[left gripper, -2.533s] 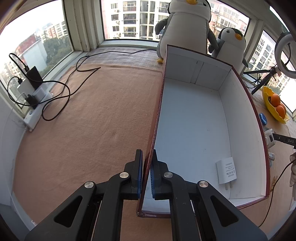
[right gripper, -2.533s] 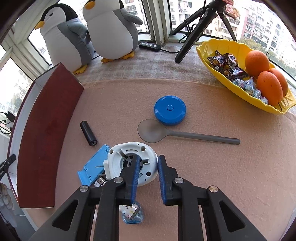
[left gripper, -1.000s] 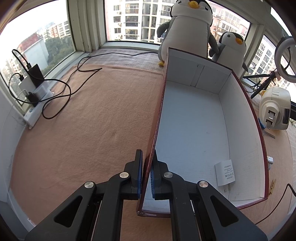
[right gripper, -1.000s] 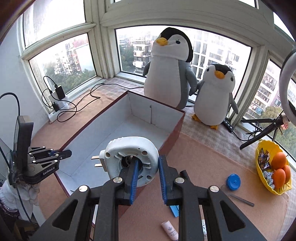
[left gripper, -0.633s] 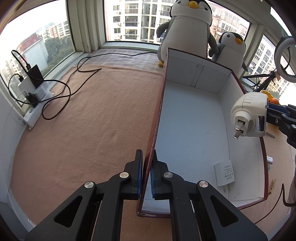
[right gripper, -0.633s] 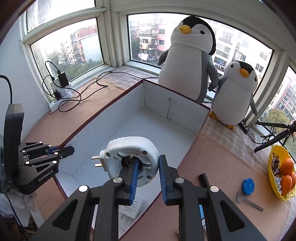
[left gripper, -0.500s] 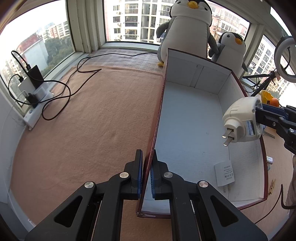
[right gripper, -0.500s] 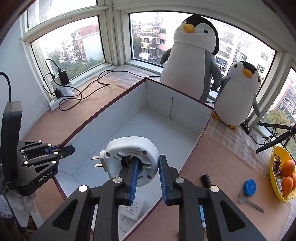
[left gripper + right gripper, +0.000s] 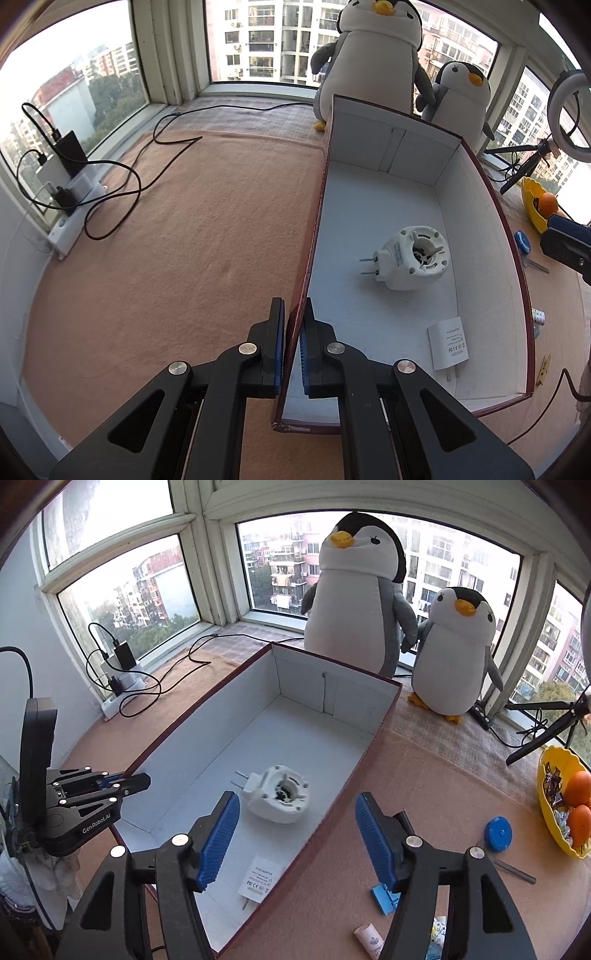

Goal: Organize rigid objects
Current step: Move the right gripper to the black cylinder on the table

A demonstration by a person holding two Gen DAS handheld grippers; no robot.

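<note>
In the right wrist view, the box (image 9: 207,716) fills the frame's centre. Inside it the round plug adapter (image 9: 277,794) lies mid-floor, the flat adapter (image 9: 259,879) below it near the bottom edge. Two plush penguins (image 9: 354,602) stand behind the box; the fruit bowl (image 9: 546,797) sits far right.

White plug device (image 9: 413,258) – inside box (image 9: 513,258)

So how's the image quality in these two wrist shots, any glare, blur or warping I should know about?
Left wrist view: strong fisheye bending of the box walls, dark vignette corners, blown-out window at far right; the white plug-in device is sharp. Right wrist view: same warping, overexposed upper-left window, backlit penguin toys; the right gripper and the box floor are in focus, with soft shadows.
</note>
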